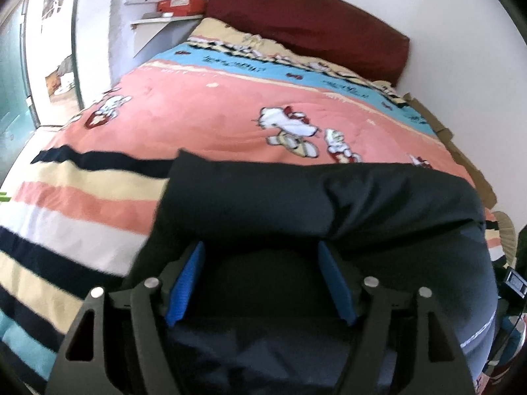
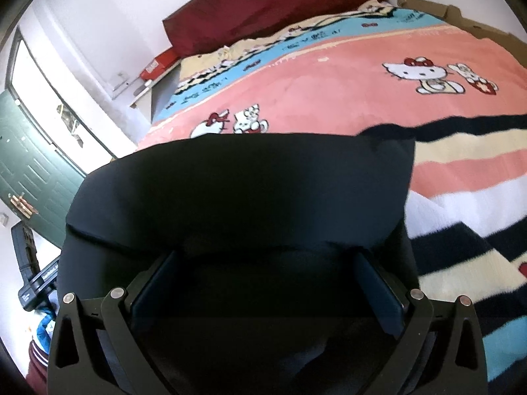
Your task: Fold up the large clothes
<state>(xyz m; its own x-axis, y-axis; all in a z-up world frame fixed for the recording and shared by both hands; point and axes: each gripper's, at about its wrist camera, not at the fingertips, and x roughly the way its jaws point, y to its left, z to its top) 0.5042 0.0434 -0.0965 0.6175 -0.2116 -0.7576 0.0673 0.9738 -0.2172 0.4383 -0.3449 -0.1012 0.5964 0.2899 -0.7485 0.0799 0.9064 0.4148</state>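
1. A large dark garment [image 1: 296, 197] lies on the near part of a bed, folded over itself so that a thick rounded fold runs across both wrist views (navy or black; the frames are too dim to say which).
2. The bed carries a quilt [image 1: 204, 112] with a pink field printed with cartoon cats, a blue band toward the head, and cream, pink, white and dark stripes toward the foot.
3. The left gripper [image 1: 262, 247] points down at the garment; its jaws stand wide apart, the blue pads [image 1: 184, 283] on either side of the cloth without pressing it.
4. The right gripper [image 2: 266, 256] looks down on the same garment [image 2: 237, 191]; its jaws are also spread wide, with dark cloth lying between them and no squeeze to be seen.
5. A dark red headboard [image 1: 306, 16] stands against the white wall at the far end of the bed.
6. Beside it a red box [image 1: 181, 4] sits on a small white shelf [image 1: 158, 21].
7. A green door [image 2: 29, 171] shows at the left of the right wrist view.
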